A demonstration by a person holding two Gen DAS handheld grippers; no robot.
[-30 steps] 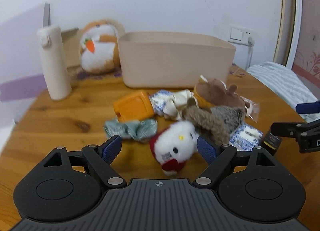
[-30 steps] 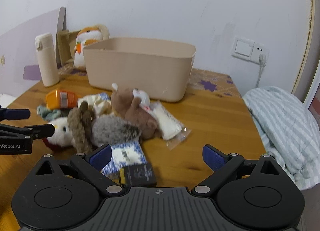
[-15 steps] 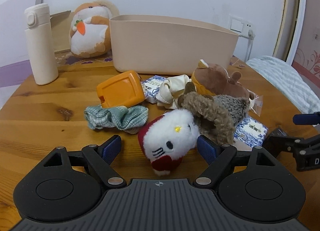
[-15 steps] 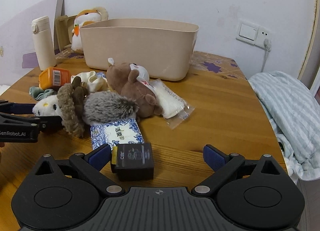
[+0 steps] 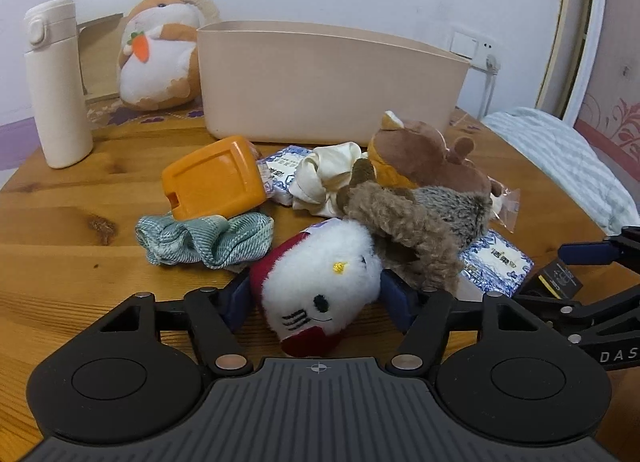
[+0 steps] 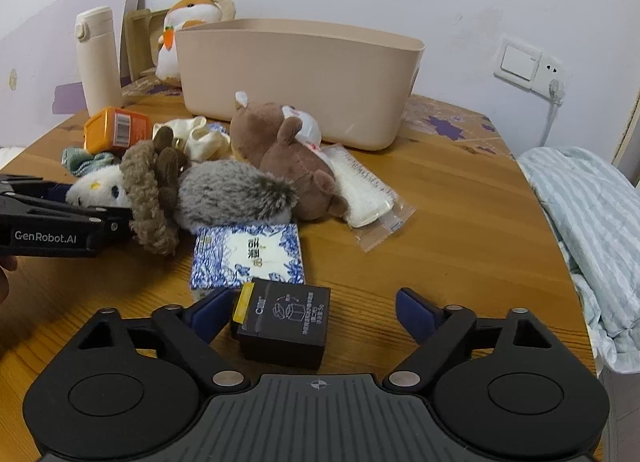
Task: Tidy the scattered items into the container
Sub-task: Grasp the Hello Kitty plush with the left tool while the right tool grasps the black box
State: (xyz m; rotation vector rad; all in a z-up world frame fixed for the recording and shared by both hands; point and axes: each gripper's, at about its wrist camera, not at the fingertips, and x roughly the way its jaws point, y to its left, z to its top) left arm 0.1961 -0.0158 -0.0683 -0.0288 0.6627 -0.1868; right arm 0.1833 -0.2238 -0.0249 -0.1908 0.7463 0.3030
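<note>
A beige bin (image 5: 332, 81) stands at the back of the wooden table, also in the right wrist view (image 6: 296, 77). My left gripper (image 5: 316, 296) is shut on a white and red cat plush (image 5: 320, 286), its blue pads against both sides. My right gripper (image 6: 312, 312) is open around a small black box (image 6: 286, 324), left pad touching it, right pad apart. Scattered in front of the bin lie an orange box (image 5: 212, 177), a green scrunchie (image 5: 204, 238), a brown bear plush (image 6: 280, 153), a grey furry toy (image 6: 232, 197), a blue-white tissue pack (image 6: 248, 254) and a packaged white cloth (image 6: 368, 189).
A cream flask (image 5: 56, 81) and a hamster plush (image 5: 160, 57) stand at the back left. A striped blanket (image 6: 592, 221) lies past the table's right edge. A wall socket (image 6: 528, 65) is behind the bin.
My left gripper moved forward and closed onto the cat plush. My right gripper lowered and advanced until the black box sits between its fingers.
</note>
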